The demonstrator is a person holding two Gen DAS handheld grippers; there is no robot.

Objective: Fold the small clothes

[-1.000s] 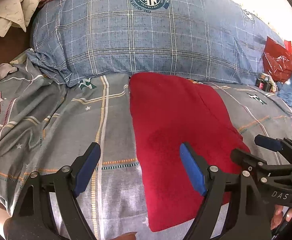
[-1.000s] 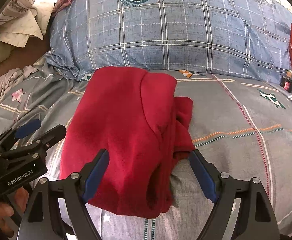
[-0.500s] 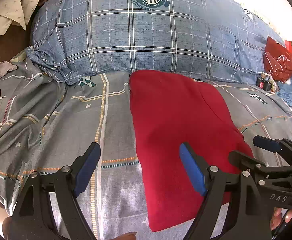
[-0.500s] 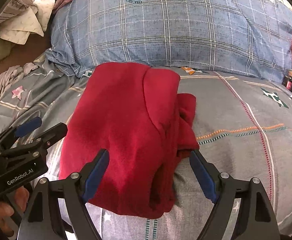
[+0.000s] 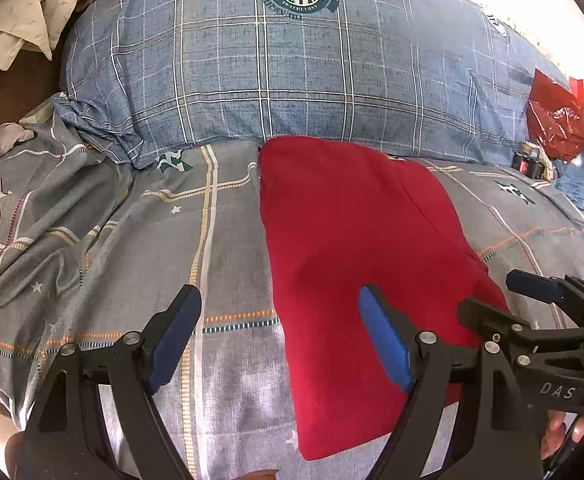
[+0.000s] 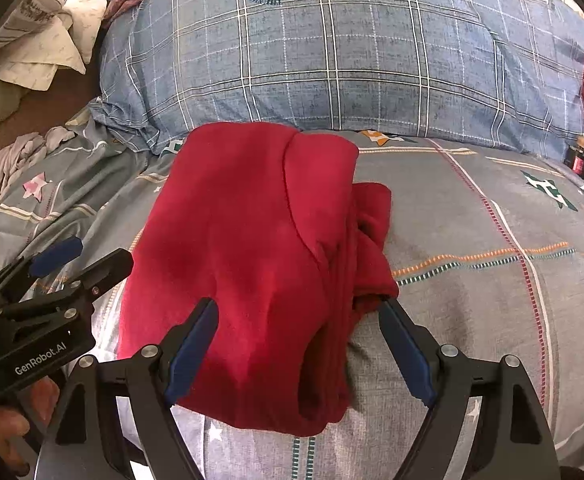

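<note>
A red fleece garment (image 5: pixel 355 264) lies folded lengthwise on the grey patterned bedsheet (image 5: pixel 132 248), its far end against a blue plaid pillow. In the right wrist view the red garment (image 6: pixel 244 264) has a bunched fold sticking out on its right side. My left gripper (image 5: pixel 278 332) is open and empty, hovering over the garment's left edge near its front end. My right gripper (image 6: pixel 297 344) is open and empty, straddling the garment's near right part. Each gripper shows in the other's view, the right (image 5: pixel 523 304) and the left (image 6: pixel 72 264).
A large blue plaid pillow (image 5: pixel 299 68) with a round crest lies across the back. A red plastic bag (image 5: pixel 559 120) and small dark bottles (image 5: pixel 527 162) sit at the far right. Crumpled light cloths (image 6: pixel 40 52) lie at the far left beyond the bed.
Both grippers have drawn slightly back and up from the garment, so the scene sits a little lower in view. The garment has not moved. Both stay open.
</note>
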